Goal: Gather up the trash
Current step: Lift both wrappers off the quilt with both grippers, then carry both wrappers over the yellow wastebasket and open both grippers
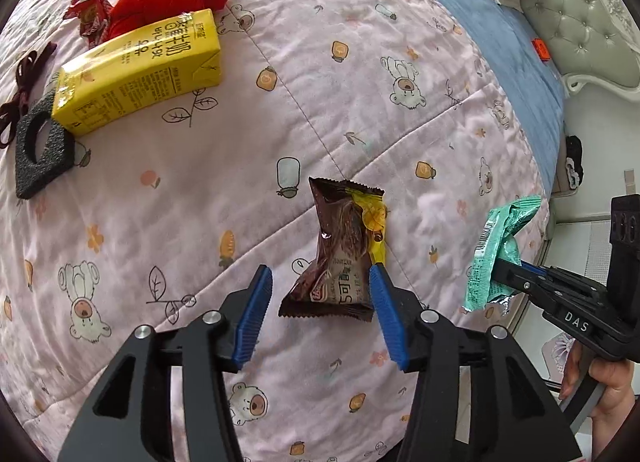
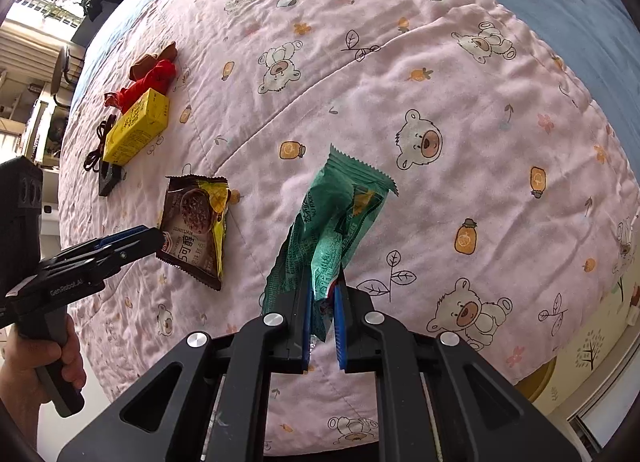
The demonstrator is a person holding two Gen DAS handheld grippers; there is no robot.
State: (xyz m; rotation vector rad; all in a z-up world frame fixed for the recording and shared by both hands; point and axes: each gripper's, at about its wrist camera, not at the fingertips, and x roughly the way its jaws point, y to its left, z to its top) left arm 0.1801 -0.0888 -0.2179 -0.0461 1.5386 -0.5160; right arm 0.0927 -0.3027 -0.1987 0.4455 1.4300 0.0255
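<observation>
Steeply tilted left hand-held gripper (image 1: 320, 294) – jaws astride brown wrapper (image 1: 340, 246).

"DAS" marks the right gripper (image 1: 502, 282); "GenRobot.AI" marks the left gripper (image 2: 154, 238).

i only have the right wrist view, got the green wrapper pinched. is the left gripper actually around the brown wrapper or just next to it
Observer: Around it. In the left wrist view the left gripper is open and the brown wrapper lies between its fingers; the right-hand pad is at the wrapper's edge, the left-hand one stands clear.
Operator: what's that black thing under the yellow carton
Observer: A black foam piece with a round hole through it; the yellow carton rests one end on it.
Operator: anything past the red cloth
Observer: A small crumpled red wrapper beside the red cloth.
</observation>
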